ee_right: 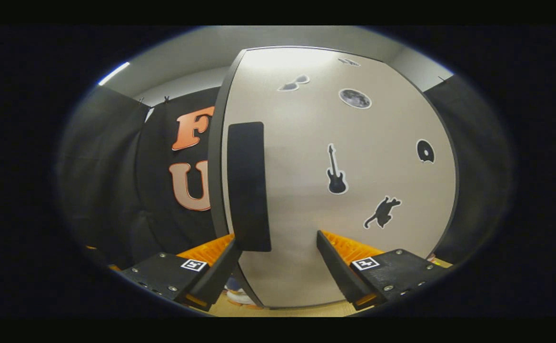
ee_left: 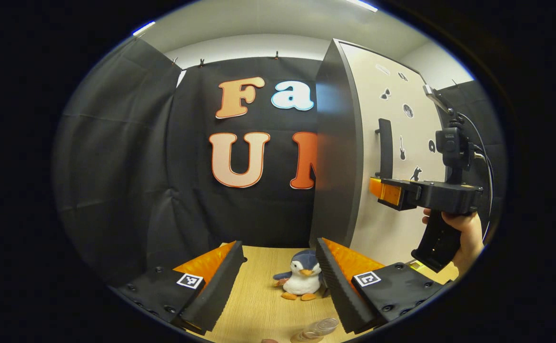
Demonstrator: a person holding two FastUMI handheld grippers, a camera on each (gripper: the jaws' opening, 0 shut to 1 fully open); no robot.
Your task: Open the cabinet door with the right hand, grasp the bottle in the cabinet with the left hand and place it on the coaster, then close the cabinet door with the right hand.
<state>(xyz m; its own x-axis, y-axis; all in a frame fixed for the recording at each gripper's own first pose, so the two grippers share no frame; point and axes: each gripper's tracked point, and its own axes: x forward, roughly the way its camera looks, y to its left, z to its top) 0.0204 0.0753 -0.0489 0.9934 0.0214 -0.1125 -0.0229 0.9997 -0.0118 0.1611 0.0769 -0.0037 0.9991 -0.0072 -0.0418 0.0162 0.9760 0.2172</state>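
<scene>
Both claws agape; right claw (ee_right: pixel 278 259) facing cabinet door (ee_right: pixel 344 190) handle (ee_right: pixel 248 186).

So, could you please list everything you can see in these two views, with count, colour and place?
Cabinet door: one, pale beige with a dark edge, upright, ahead of the right gripper.
Door handle: one, black, vertical bar near the door's left edge.
Stickers: several, black and grey shapes, scattered across the door.
Toy penguin: one, grey-blue and white with orange feet, standing on the table between the left gripper's fingers.
Clear object: one, transparent, at the table's near edge; cannot tell what it is.
Table: one, light wood.
Left gripper: one, open, above the table.
Right gripper: one, open, with the handle's lower end by its left finger.
Hand: one, holding the right gripper's grip.
</scene>
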